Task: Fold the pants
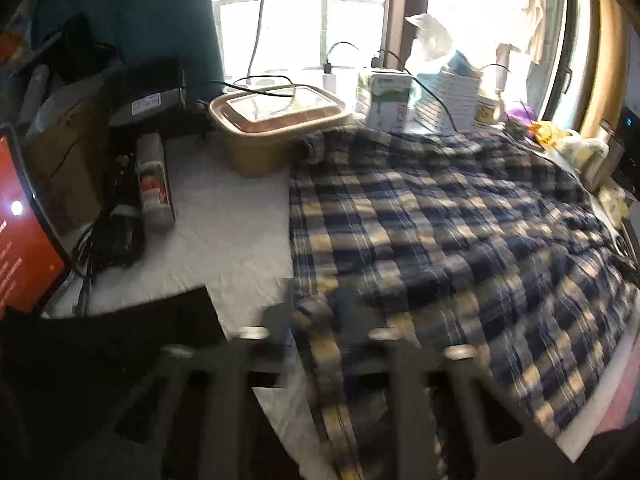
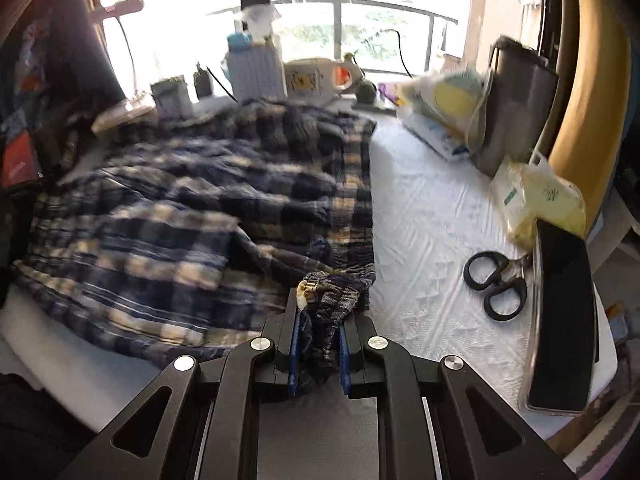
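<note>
Setting: lived-in home room. Cluttered white padded table [image 2: 432,216] against a balcony window [image 2: 360,20]. Mug [image 2: 316,74], tissue packs, black-handled scissors [image 2: 496,284] along its edges.

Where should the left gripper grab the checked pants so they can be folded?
Probably the near edge of the pants, where a strip of cloth already lies between the left gripper's fingers. Come in low from the front, fingers either side of that edge. It is thin and bunched there, easy to pinch. The right gripper already clamps the other near corner, so both ends would lift evenly.
</note>
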